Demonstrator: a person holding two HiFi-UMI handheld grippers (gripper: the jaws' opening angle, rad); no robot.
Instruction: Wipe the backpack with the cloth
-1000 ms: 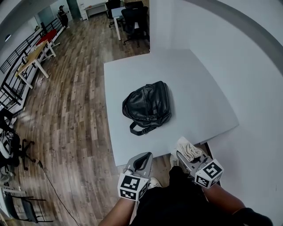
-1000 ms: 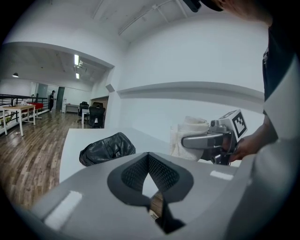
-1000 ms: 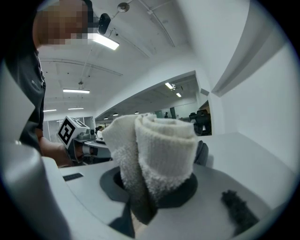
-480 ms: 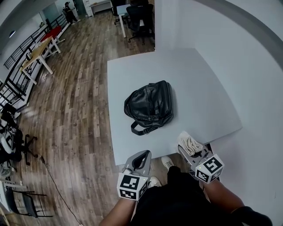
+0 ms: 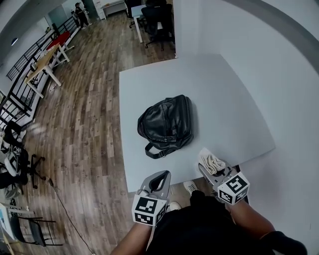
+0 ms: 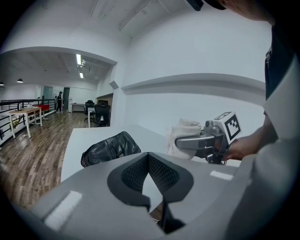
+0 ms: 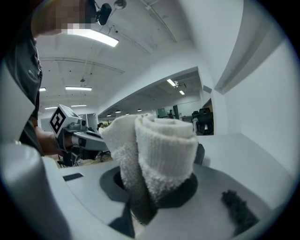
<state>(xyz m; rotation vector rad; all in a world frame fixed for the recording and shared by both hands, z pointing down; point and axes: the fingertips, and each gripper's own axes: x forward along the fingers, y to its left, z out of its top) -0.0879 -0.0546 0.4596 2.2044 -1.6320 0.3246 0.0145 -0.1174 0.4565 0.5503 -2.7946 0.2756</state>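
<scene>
Backpack (image 5: 167,122) lies mid-table (image 5: 224,89), well apart from both tools. The right gripper (image 5: 207,168) clamps the rolled cloth (image 5: 213,160); the left gripper (image 5: 162,176) is closed and empty. Wiping seems not yet begun; next, the cloth needs carrying forward onto the bag.

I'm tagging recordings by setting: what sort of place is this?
Probably an open-plan office: black office chairs at a far desk, long worktables beside a railing, wood-plank floor, strip ceiling lights.

The right hand-held gripper (image 7: 151,190) has its jaws closed on a folded white cloth (image 7: 161,147) that stands up between them, with the left hand-held gripper (image 7: 104,140) off to the left and the pale counter (image 7: 246,150) beyond.
</scene>
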